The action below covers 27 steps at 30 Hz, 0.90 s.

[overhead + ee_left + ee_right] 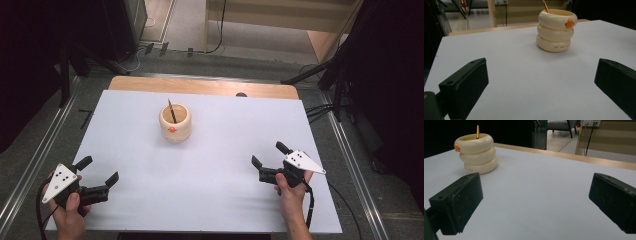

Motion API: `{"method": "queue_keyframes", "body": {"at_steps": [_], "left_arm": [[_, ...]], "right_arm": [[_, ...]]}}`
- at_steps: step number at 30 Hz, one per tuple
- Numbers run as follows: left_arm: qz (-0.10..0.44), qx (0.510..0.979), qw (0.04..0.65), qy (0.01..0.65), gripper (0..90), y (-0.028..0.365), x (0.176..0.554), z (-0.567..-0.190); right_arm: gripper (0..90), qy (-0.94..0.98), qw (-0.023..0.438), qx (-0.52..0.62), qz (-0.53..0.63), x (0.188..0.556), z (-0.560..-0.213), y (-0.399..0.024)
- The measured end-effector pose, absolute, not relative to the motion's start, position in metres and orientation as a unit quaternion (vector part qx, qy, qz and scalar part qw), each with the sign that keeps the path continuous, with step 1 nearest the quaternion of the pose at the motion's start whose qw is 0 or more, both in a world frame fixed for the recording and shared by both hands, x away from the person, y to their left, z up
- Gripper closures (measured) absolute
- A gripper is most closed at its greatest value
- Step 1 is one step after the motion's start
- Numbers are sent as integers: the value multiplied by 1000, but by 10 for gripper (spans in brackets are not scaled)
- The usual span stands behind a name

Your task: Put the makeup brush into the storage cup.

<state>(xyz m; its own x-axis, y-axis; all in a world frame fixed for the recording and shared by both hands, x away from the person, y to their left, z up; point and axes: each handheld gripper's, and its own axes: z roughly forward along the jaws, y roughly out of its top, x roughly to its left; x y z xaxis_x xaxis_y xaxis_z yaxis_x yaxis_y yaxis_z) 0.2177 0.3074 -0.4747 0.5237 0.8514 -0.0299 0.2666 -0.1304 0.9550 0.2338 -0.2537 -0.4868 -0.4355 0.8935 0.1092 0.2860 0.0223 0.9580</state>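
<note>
Black left tongs (101,170) and right tongs (270,154) held low at the white desk's (210,165) near corners, jaws spread wide and empty, both aimed inward — cream cup (175,121) well apart, far-centre between them, glossy stacked rings, orange beak, pencil (171,110) leaning inside.

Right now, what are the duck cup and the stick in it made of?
The duck cup looks like cream ceramic or smooth plastic: its rounded rings carry a soft sheen, so I can't settle which. The stick looks like a wooden pencil, slim and orange-brown, but it is too small to be sure.
</note>
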Motion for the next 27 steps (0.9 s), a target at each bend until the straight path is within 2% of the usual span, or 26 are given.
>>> {"method": "queue_keyframes", "body": {"at_steps": [27], "left_arm": [[280, 700, 521, 400, 0, 307, 218, -476]], "right_arm": [[0, 647, 286, 471, 527, 207, -498, -289]]}}
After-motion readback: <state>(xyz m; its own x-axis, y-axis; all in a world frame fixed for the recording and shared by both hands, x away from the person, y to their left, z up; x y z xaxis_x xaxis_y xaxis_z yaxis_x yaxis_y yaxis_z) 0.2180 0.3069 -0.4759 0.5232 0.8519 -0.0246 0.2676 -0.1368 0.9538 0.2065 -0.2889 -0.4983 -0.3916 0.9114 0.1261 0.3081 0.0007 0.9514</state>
